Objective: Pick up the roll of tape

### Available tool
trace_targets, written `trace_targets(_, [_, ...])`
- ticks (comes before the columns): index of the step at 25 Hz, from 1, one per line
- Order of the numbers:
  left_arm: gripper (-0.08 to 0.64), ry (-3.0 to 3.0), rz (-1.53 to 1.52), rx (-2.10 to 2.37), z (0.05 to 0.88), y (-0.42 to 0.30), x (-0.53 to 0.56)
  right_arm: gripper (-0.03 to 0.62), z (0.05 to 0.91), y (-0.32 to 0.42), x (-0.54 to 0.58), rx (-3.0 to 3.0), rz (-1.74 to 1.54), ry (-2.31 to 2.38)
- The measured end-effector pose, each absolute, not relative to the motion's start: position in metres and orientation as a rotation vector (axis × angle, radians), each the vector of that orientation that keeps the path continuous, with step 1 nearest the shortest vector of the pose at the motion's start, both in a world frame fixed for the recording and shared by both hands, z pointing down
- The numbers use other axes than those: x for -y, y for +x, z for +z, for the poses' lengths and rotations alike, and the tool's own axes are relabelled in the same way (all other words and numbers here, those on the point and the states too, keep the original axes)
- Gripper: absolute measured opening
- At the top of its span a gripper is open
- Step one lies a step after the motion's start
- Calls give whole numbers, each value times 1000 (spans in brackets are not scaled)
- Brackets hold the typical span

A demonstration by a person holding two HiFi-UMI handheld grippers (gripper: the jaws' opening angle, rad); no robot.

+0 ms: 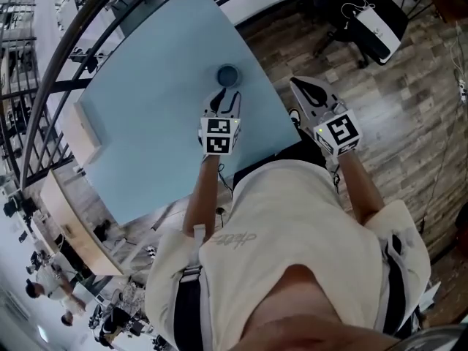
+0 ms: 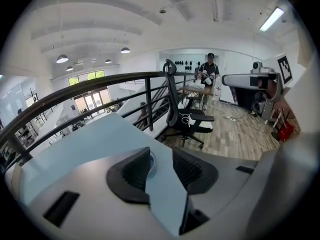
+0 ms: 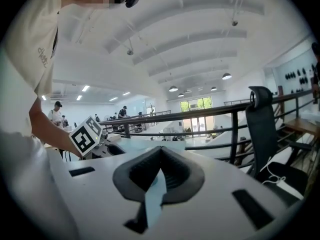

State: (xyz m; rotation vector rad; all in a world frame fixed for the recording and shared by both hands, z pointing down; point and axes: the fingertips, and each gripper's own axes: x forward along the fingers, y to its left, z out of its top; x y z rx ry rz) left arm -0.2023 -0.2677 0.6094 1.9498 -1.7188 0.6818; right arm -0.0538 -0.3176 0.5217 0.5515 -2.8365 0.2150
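Observation:
The roll of tape is a small blue ring lying flat near the far right edge of the pale blue table. My left gripper hovers just short of it, pointing at it. In the left gripper view the jaws stand apart around the gripper's midpoint, and part of the tape shows in the gap beyond them, not touched. My right gripper is held off the table's right edge over the wooden floor. In the right gripper view its tips meet with nothing between them.
A black and white office chair stands on the wooden floor to the right. A dark curved railing runs along the table's far left side. A pale box sits at the table's left edge.

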Motion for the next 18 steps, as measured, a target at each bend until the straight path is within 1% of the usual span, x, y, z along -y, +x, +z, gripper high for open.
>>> trace_targets(9, [152, 1837, 772, 1708, 653, -203, 295, 6, 552, -40, 342, 2792, 296, 459])
trace_targets(18, [152, 1740, 843, 1643, 696, -206, 314, 6, 578, -31, 372, 2768, 297, 412])
